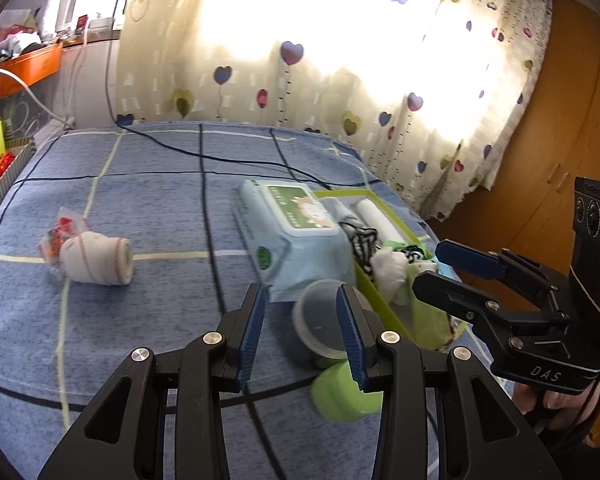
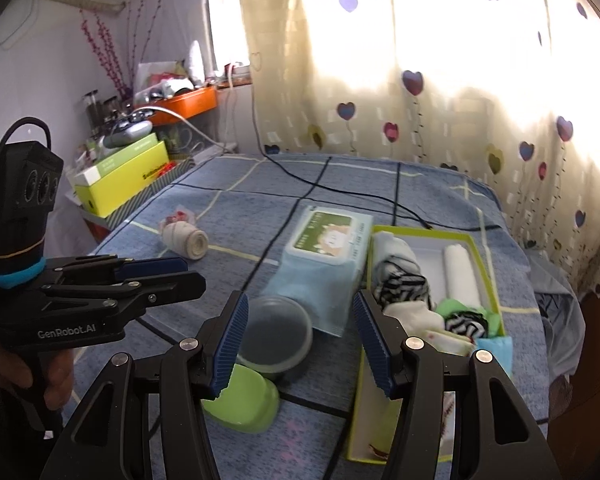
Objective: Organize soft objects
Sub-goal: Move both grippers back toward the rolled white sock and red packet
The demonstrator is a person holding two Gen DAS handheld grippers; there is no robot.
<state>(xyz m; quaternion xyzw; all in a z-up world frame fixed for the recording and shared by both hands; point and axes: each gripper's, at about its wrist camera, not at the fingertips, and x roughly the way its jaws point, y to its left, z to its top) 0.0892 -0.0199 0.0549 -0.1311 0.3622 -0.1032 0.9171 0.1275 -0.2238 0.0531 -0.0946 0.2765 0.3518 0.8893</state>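
Observation:
A rolled pale sock [image 1: 100,260] [image 2: 188,240] lies alone on the blue checked bedspread [image 1: 160,208], beside a small crinkled wrapper [image 1: 60,232]. A yellow-green box [image 1: 380,300] [image 2: 420,234] at the right holds several rolled socks and cloths. My left gripper [image 1: 302,336] [image 2: 194,272] is open and empty, hovering near a clear lidded tub [image 1: 320,320] [image 2: 276,328]. My right gripper [image 2: 300,344] [image 1: 430,268] is open and empty too, above the near end of the box.
A blue pack of wet wipes [image 1: 296,232] [image 2: 324,256] lies against the box. A green cup [image 1: 344,396] [image 2: 244,396] sits under the tub. A black cable [image 1: 220,156] crosses the bed. Boxes and shelves [image 2: 120,176] stand at the left, a curtain [image 2: 460,100] behind.

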